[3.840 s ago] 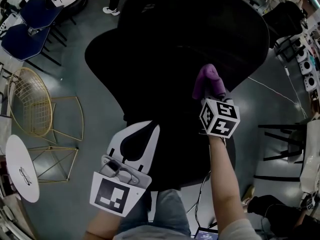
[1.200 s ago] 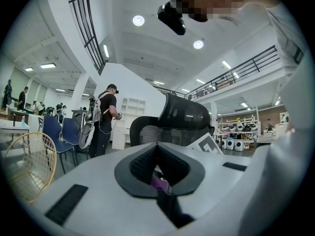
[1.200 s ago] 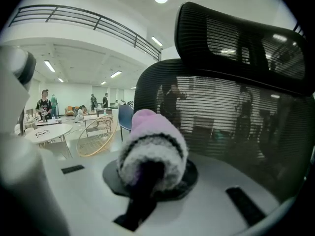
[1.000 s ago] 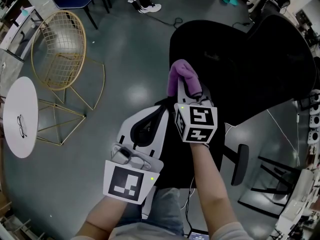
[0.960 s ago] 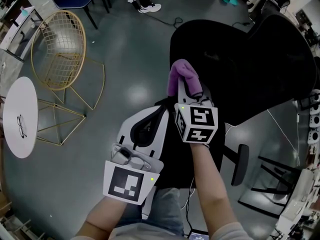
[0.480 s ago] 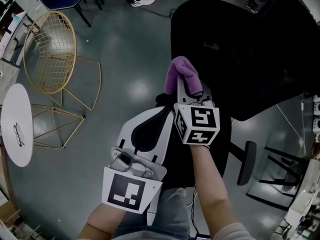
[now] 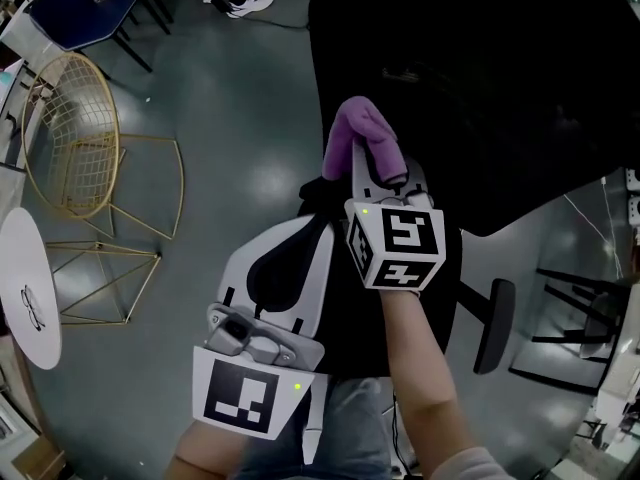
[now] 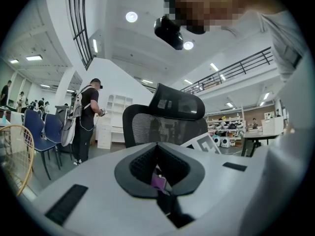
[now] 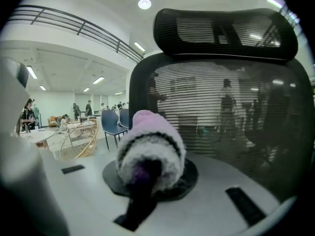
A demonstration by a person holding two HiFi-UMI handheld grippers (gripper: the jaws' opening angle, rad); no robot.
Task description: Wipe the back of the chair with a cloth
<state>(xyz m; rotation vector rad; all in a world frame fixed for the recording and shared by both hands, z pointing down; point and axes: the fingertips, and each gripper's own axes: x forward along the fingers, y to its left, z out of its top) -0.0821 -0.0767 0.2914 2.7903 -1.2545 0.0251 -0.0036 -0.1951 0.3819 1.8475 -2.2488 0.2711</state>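
Observation:
The black mesh chair back (image 7: 480,88) fills the upper right of the head view. My right gripper (image 7: 378,173) is shut on a rolled purple cloth (image 7: 355,133), which lies over the chair back's left edge; contact cannot be told. In the right gripper view the cloth (image 9: 150,149) sticks out of the jaws before the mesh back (image 9: 221,112) and its headrest (image 9: 224,31). My left gripper (image 7: 315,230) hangs lower and to the left, jaws together and holding nothing. The left gripper view looks toward the chair (image 8: 167,127).
A gold wire chair (image 7: 70,138) and a small round white table (image 7: 28,288) stand on the grey floor at left, with blue chairs (image 7: 70,8) behind. A chair armrest (image 7: 495,323) sits at lower right. A person with a backpack (image 8: 88,117) stands farther off.
The chair back now fills more of the upper right. The cloth in my right gripper has come up against its left edge. The left gripper has stayed low.

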